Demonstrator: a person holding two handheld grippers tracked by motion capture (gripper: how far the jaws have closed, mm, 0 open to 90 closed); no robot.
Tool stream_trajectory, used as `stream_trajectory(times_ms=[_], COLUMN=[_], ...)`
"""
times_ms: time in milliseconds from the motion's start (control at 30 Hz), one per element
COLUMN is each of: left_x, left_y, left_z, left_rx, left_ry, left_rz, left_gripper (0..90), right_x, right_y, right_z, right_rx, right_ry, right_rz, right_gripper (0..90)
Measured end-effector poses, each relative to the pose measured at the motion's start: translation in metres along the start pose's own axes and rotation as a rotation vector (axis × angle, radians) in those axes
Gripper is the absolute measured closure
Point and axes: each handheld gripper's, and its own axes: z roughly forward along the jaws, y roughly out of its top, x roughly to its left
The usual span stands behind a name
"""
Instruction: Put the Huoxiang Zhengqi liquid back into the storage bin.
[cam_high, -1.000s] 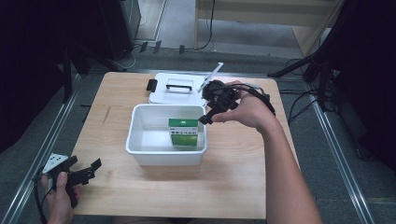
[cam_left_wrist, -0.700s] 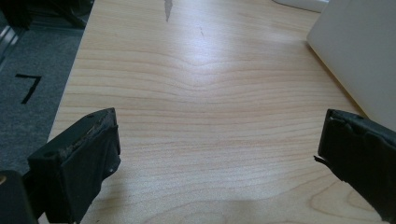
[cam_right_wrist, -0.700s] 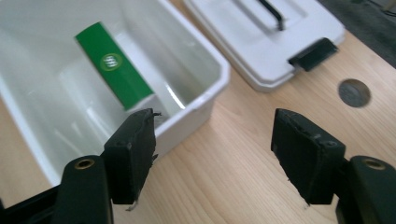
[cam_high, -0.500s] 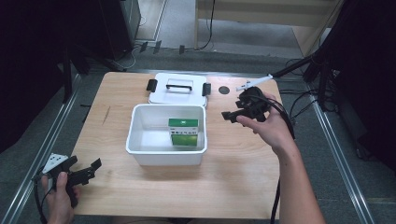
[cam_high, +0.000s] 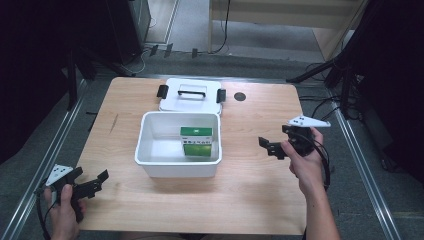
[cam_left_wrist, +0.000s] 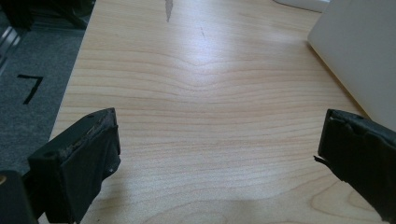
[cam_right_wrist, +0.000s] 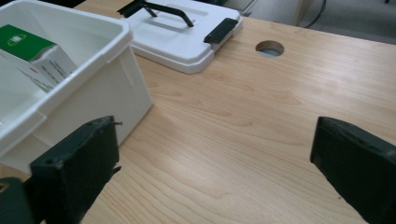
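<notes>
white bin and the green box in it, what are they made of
White bin: likely moulded plastic, smooth with a slight sheen and a rolled rim. Green box: probably printed cardboard, with sharp folded edges and flat matte faces, green on top and white on the side.

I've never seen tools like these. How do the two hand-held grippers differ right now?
The left gripper sits at the table's near left corner, far from the white bin; the right gripper is held higher up the table, right of the bin, pointing toward it. Both are open and hold nothing.

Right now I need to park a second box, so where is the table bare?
Bare wood lies between the white bin and the right gripper, and left of the bin. The lid crowds the far edge.
</notes>
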Motion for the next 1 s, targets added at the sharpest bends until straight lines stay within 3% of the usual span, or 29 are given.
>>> stream_trajectory(times_ms=[100,167,300,333,500,533,567,600,833,933,967,1000], left_x=[0.000,-0.001,-0.001,-0.001,-0.001,-0.001,-0.001,-0.001,-0.001,-0.001,-0.001,-0.001], left_y=[0.000,0.000,0.000,0.000,0.000,0.000,0.000,0.000,0.000,0.000,0.000,0.000], left_z=[0.000,0.000,0.000,0.000,0.000,0.000,0.000,0.000,0.000,0.000,0.000,0.000], left_rx=[0.003,-0.001,-0.003,0.000,-0.002,0.000,0.000,-0.001,0.004,0.006,0.009,0.009], left_ry=[0.003,0.005,0.006,0.006,0.009,0.008,0.009,0.009,0.007,0.008,0.006,0.006], left_rz=[0.003,-0.001,0.001,0.001,0.001,0.002,0.002,0.002,0.003,0.003,0.004,0.004], left_gripper=[0.0,0.0,0.0,0.0,0.0,0.0,0.0,0.0,0.0,0.0,0.0,0.0], right_x=[-0.004,-0.011,-0.017,-0.021,-0.029,-0.036,-0.036,-0.042,-0.055,-0.057,-0.057,-0.057], right_y=[-0.011,-0.031,-0.048,-0.059,-0.083,-0.097,-0.097,-0.108,-0.144,-0.151,-0.158,-0.158], right_z=[-0.003,-0.009,-0.015,-0.018,-0.023,-0.027,-0.027,-0.029,-0.041,-0.043,-0.043,-0.043], right_rx=[-0.027,-0.070,-0.095,-0.104,-0.107,-0.111,-0.111,-0.107,-0.113,-0.121,-0.104,-0.104], right_ry=[-0.013,-0.040,-0.054,-0.067,-0.112,-0.127,-0.127,-0.136,-0.174,-0.187,-0.216,-0.216], right_rz=[0.016,0.045,0.055,0.059,0.072,0.098,0.098,0.124,0.173,0.178,0.152,0.152], right_gripper=[0.0,0.0,0.0,0.0,0.0,0.0,0.0,0.0,0.0,0.0,0.0,0.0])
